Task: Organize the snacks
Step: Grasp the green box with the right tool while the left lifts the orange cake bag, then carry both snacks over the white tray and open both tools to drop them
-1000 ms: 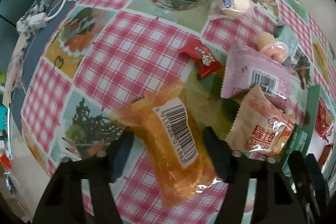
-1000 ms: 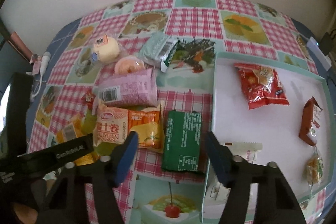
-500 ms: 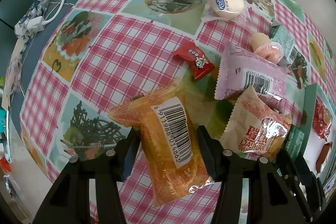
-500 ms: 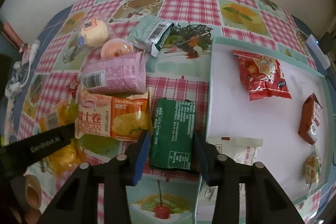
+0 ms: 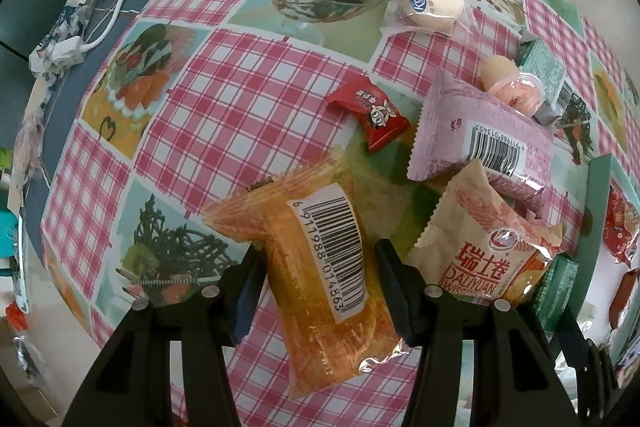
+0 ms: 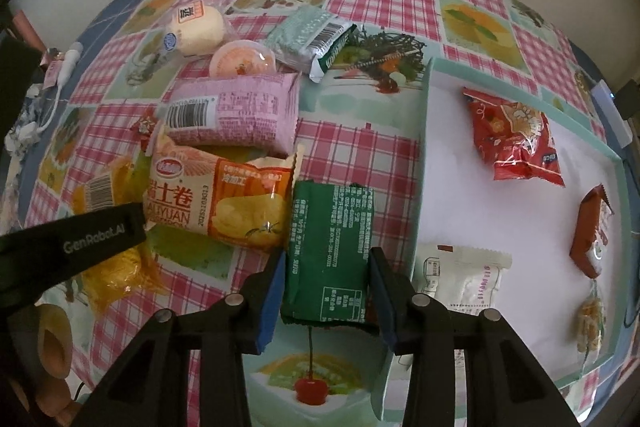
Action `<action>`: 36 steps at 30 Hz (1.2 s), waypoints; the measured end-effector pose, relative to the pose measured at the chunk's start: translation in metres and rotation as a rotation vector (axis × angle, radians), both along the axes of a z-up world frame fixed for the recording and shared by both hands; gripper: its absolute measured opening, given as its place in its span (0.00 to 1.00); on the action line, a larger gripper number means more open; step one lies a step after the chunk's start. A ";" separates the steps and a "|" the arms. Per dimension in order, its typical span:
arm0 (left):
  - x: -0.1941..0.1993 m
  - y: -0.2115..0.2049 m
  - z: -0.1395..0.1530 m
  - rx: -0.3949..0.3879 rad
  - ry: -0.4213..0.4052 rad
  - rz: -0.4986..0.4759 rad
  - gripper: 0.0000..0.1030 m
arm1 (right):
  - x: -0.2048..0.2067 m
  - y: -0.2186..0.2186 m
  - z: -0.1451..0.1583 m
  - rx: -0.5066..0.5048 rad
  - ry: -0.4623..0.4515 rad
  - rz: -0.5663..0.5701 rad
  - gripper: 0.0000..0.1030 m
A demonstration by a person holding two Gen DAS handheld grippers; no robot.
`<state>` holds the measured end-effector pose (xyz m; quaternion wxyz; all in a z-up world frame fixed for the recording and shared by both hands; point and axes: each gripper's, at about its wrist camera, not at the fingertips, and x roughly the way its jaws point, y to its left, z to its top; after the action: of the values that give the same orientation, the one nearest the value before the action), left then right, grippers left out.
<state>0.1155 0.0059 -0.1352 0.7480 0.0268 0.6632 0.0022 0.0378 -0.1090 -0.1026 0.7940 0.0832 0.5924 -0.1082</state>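
While the left gripper pinches the orange packet, the right gripper seemingly grips the green packet beside the tray.

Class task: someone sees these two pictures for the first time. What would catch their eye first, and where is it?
Probably the orange packet, between the left gripper's fingers near the table edge, and the green packet, between the right gripper's fingers beside the tray. Next, the red bag lying in that tray.
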 end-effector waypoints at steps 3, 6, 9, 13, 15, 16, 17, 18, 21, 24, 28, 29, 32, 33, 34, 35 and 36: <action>-0.001 -0.001 0.002 0.001 -0.003 0.000 0.55 | 0.000 0.001 -0.001 -0.008 -0.001 0.005 0.42; -0.001 0.002 0.002 -0.007 -0.002 0.003 0.52 | 0.001 0.002 -0.002 -0.008 -0.001 -0.001 0.42; 0.000 0.006 0.011 -0.030 -0.019 0.006 0.48 | 0.001 0.001 0.000 0.000 -0.003 -0.010 0.41; -0.001 0.011 0.028 -0.043 -0.071 -0.008 0.47 | -0.002 -0.006 0.011 0.022 -0.031 -0.029 0.41; -0.001 0.015 0.036 -0.055 -0.091 -0.007 0.47 | -0.003 -0.009 0.016 0.030 -0.044 -0.037 0.41; -0.002 0.017 0.040 -0.061 -0.104 -0.005 0.47 | -0.003 -0.010 0.019 0.034 -0.051 -0.039 0.41; -0.003 0.020 0.045 -0.066 -0.117 0.000 0.47 | -0.004 -0.011 0.021 0.038 -0.057 -0.042 0.41; -0.003 0.023 0.049 -0.070 -0.128 0.005 0.47 | -0.005 -0.012 0.024 0.045 -0.067 -0.045 0.41; -0.007 0.036 0.064 -0.075 -0.170 0.018 0.47 | -0.007 -0.014 0.035 0.055 -0.097 -0.058 0.41; -0.009 0.045 0.076 -0.081 -0.208 0.036 0.47 | -0.009 -0.017 0.043 0.063 -0.120 -0.072 0.41; -0.013 0.045 0.087 -0.086 -0.239 0.046 0.47 | -0.013 -0.023 0.049 0.068 -0.136 -0.090 0.41; -0.014 0.045 0.089 -0.088 -0.244 0.043 0.47 | -0.014 -0.025 0.050 0.069 -0.138 -0.094 0.41; -0.016 0.037 0.091 -0.099 -0.249 0.032 0.47 | -0.017 -0.035 0.055 0.065 -0.144 -0.125 0.41; -0.017 0.035 0.092 -0.105 -0.249 0.023 0.47 | -0.020 -0.038 0.056 0.062 -0.145 -0.139 0.41; -0.019 0.032 0.093 -0.107 -0.250 0.016 0.47 | -0.023 -0.044 0.058 0.060 -0.147 -0.161 0.41; -0.019 0.029 0.093 -0.107 -0.251 0.011 0.47 | -0.026 -0.051 0.059 0.058 -0.148 -0.182 0.41; -0.021 0.026 0.095 -0.105 -0.253 0.003 0.47 | -0.029 -0.058 0.061 0.055 -0.150 -0.205 0.41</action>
<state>0.0945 0.0318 -0.0407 0.8261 -0.0139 0.5626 -0.0279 0.0085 -0.1672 -0.0419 0.8184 0.1726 0.5224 -0.1659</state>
